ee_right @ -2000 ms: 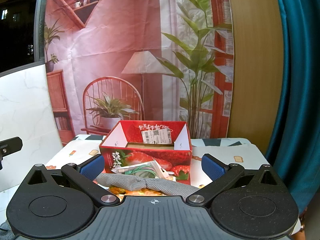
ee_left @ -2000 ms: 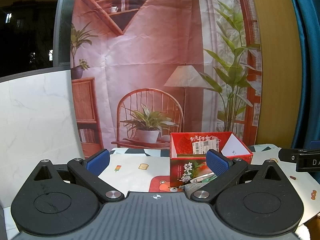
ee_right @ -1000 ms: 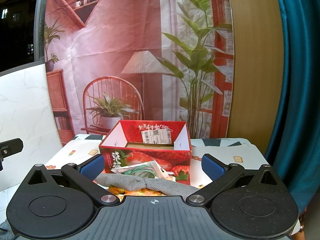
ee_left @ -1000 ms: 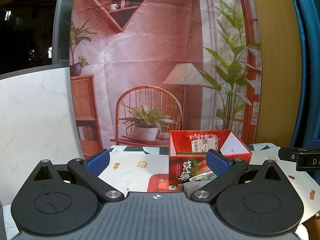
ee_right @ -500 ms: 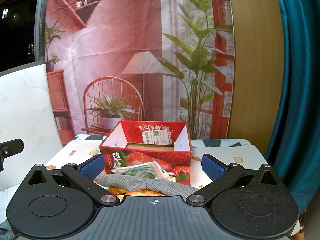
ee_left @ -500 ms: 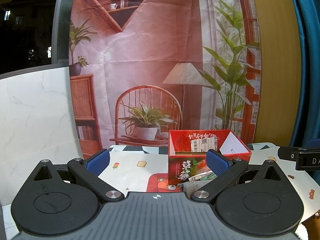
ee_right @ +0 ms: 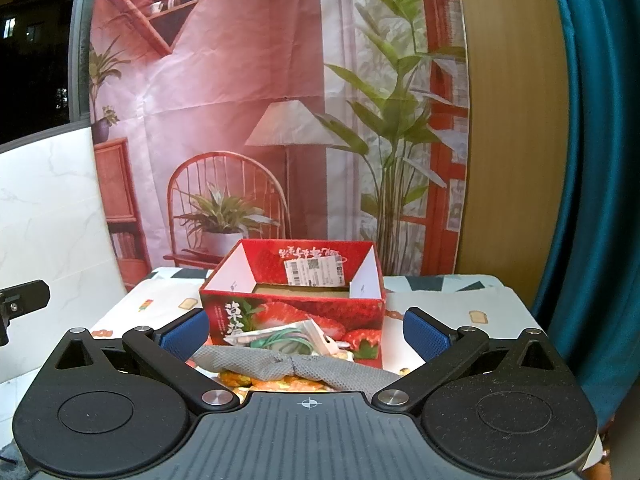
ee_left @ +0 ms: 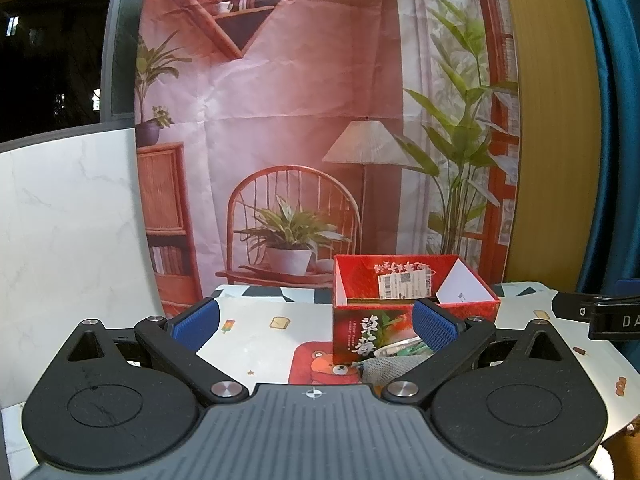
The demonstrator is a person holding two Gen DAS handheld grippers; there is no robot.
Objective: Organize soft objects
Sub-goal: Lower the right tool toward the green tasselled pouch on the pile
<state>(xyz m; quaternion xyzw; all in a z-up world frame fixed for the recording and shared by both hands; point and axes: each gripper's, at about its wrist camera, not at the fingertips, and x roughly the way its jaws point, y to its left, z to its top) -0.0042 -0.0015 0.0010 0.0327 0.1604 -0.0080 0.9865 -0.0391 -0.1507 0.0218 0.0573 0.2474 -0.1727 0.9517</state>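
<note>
A red open-topped strawberry carton stands on the patterned tablecloth; the left wrist view has the carton right of centre. In front of it lie a grey mesh cloth, a clear packet holding a green band and something orange underneath. The grey cloth peeks out by the left gripper's right finger. My right gripper is open, hovering just short of the pile. My left gripper is open over bare tablecloth, left of the carton. Neither holds anything.
A printed backdrop hangs right behind the table. A white marble-look panel stands at the left. A teal curtain and a wooden panel close the right side. The table's right edge is near.
The left gripper's view has tilted slightly, so the carton sits a little lower and left in it. The right gripper has barely moved. Both stay open.
</note>
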